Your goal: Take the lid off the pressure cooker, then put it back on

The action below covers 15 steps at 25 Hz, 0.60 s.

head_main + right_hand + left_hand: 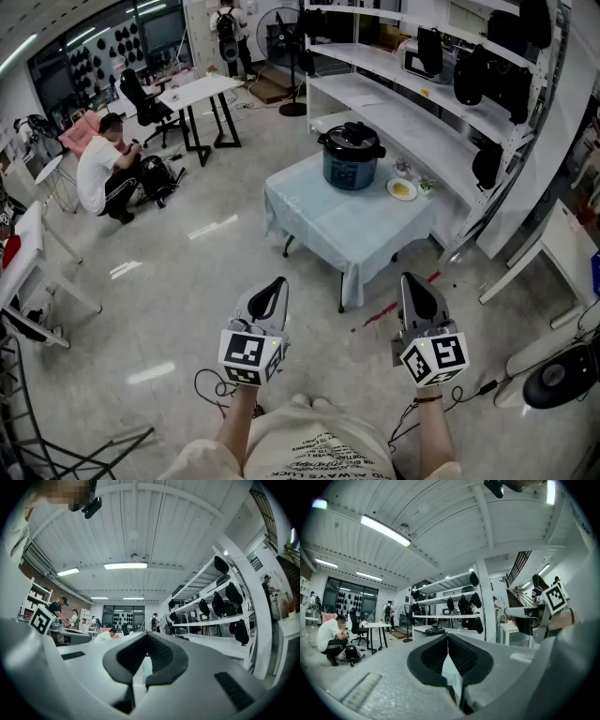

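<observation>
Pressure cooker (351, 171), dark blue and round, sits near the far corner of the square counter (337, 234), which is draped in a pale blue cloth. Its black lid (352, 137) is on, so by my reckoning nothing of the task has begun: both the lifting off and the setting back are left.

The person stands well apart from the counter. The left gripper (275, 284) and the right gripper (412, 279) are held out level over the bare grey floor (187, 281), each with its fingers clenched together on nothing.

A small white plate (402, 189) of food lies just beside the cooker, toward the counter's right edge. Tall white shelving (412, 112) runs close behind that edge, so room is tight there. The near edge and left edge face open floor, the easier approach, though black cables (208, 386) trail near the person's feet.
</observation>
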{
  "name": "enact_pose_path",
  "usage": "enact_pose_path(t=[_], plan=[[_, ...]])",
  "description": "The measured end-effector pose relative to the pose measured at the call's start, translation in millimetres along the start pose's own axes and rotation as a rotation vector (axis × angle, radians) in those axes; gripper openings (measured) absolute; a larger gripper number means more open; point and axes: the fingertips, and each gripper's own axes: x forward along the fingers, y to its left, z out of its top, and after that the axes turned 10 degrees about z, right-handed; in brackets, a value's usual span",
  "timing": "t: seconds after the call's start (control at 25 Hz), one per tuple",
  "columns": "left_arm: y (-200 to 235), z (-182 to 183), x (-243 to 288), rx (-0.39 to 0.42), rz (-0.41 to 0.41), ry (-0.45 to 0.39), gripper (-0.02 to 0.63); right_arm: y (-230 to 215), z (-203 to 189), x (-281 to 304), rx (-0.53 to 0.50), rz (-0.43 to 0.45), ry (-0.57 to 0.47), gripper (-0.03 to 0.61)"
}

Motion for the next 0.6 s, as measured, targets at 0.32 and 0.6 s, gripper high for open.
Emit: enact_pose_path(t=[0.32, 0.6], plan=[[-8, -8, 4, 0.035, -0.004, 0.016, 0.028, -1, -7, 0, -0.006, 0.048, 0.01, 0.005], [-17, -4, 9, -0.005, -0.022, -0.008, 0.029, -9, -14, 2, 0.073, 0.107, -0.01, 0.019]])
